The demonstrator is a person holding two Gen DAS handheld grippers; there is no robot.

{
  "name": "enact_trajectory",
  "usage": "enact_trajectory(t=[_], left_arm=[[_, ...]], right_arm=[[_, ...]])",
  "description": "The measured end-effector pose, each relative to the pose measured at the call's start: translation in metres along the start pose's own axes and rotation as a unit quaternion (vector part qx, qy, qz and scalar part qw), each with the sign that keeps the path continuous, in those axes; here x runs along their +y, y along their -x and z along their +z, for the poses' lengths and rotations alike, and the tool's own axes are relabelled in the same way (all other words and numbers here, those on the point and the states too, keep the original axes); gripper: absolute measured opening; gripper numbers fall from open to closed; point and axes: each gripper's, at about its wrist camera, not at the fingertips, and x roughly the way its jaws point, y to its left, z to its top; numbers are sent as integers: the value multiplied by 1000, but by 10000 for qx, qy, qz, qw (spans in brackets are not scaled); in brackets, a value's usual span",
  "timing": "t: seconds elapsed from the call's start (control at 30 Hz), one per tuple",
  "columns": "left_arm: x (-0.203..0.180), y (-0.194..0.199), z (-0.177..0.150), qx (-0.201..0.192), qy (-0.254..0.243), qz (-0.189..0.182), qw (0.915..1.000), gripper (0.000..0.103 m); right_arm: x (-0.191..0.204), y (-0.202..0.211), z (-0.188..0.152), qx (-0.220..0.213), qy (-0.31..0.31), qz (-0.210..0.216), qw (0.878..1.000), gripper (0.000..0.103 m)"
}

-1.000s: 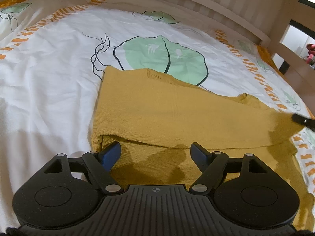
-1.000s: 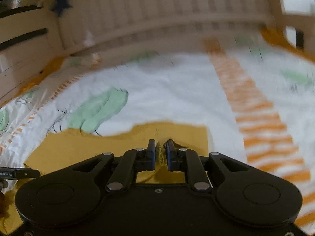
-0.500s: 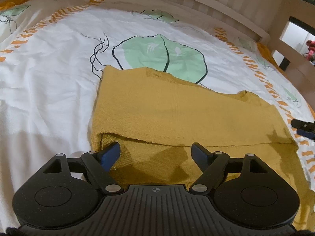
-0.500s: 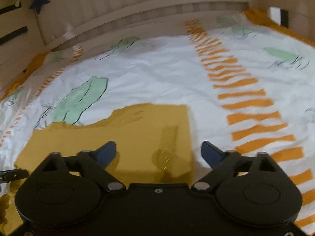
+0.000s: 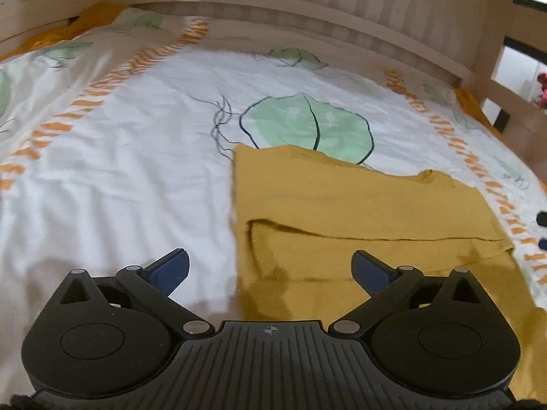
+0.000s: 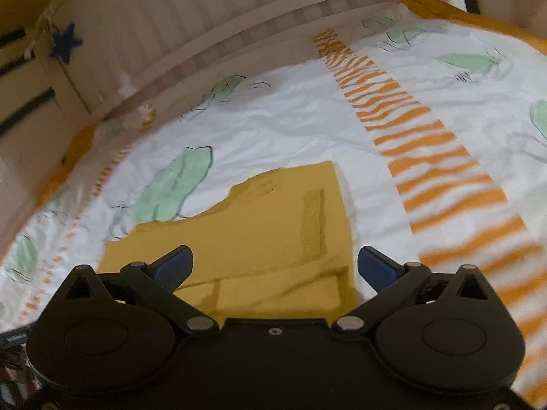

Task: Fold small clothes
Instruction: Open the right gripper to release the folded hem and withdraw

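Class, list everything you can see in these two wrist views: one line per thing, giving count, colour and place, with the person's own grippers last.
knitted garment: one, mustard yellow, lying partly folded on the bedcover, a folded edge running across it.
bedcover: one, white with green leaf prints and orange striped bands, spread over the bed.
bed rail: one, pale slatted wood, along the far side of the bed.
star: one, dark blue, hanging on the rail at the upper left of the right wrist view.
left gripper: one, black with blue pads, jaws just opened wide, above the garment's left edge, nothing gripped.
right gripper: one, black with blue pads, jaws just opened wide, over the garment's right end, garment released.
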Motion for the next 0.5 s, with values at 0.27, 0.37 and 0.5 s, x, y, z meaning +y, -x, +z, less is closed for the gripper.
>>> enact_trajectory(t=[0.27, 0.37, 0.5], left_arm=[[0, 83, -21, 25, -96, -464, 9989, 103], [-2, 99, -35, 135, -26, -645, 9978, 103], [-6, 109, -56, 363, -85, -760, 9964, 103]], right_arm=[[-3, 80, -31, 181, -210, 191, 9994, 103], [-4, 98, -44, 335, -244, 194, 9990, 103], [-10, 114, -62, 546, -431, 174, 9974, 103]])
